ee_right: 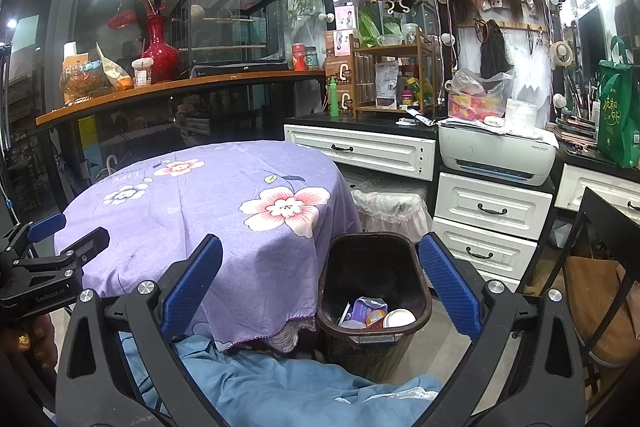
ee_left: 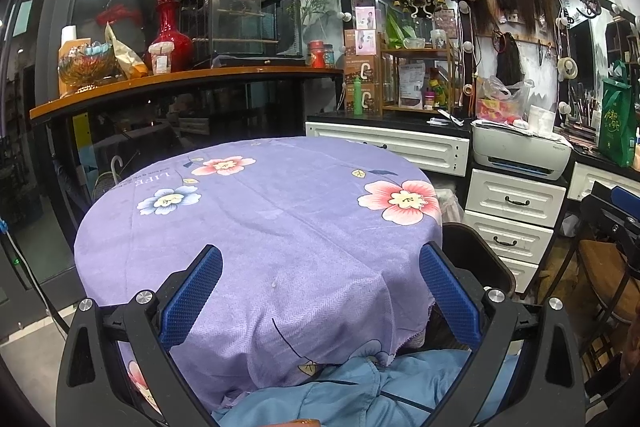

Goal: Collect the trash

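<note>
Right wrist view, one dark bin [ee_right: 374, 301] beside one round table [ee_right: 192, 227], several trash pieces inside, two grippers, right gripper [ee_right: 320, 263] and left gripper [ee_left: 320, 267], both wide apart, holding nothing.

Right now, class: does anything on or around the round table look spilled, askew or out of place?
Nothing stands out. The tablecloth lies flat with no litter on it, the bin stands upright beside the table with the trash inside, and both claws are open and hold nothing.
</note>
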`<state>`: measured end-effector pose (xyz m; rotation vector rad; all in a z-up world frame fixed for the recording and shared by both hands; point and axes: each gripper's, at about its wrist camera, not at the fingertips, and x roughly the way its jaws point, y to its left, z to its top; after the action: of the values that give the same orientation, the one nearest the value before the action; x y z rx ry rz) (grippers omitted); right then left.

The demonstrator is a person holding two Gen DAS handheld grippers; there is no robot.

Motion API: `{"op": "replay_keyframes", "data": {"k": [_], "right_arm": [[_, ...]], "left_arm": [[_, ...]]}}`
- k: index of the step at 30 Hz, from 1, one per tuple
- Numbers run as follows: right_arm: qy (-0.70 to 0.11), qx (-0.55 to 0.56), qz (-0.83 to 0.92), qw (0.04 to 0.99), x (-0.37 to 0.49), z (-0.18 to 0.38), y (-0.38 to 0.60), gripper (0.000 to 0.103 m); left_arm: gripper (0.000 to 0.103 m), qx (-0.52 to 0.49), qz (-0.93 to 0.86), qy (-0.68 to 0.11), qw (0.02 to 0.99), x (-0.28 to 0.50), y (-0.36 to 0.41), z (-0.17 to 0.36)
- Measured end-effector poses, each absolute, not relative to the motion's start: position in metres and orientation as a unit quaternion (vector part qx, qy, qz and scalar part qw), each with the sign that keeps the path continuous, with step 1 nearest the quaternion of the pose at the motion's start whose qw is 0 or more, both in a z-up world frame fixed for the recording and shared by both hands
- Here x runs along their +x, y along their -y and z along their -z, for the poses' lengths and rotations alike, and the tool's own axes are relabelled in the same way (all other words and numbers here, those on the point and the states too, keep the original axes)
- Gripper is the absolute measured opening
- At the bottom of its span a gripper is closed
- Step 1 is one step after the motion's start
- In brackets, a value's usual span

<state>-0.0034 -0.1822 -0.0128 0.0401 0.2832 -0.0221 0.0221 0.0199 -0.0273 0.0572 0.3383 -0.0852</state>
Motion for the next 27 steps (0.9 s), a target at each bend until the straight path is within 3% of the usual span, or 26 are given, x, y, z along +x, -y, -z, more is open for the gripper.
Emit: {"op": "replay_keyframes", "data": {"k": [27], "right_arm": [[-0.142, 0.021, 0.011, 0.99, -0.0024, 0.0108, 0.1827, 0.097]], "left_arm": [[0.098, 0.029, 0.042, -0.169, 0.984, 0.0223, -0.0197, 0.0258]]}}
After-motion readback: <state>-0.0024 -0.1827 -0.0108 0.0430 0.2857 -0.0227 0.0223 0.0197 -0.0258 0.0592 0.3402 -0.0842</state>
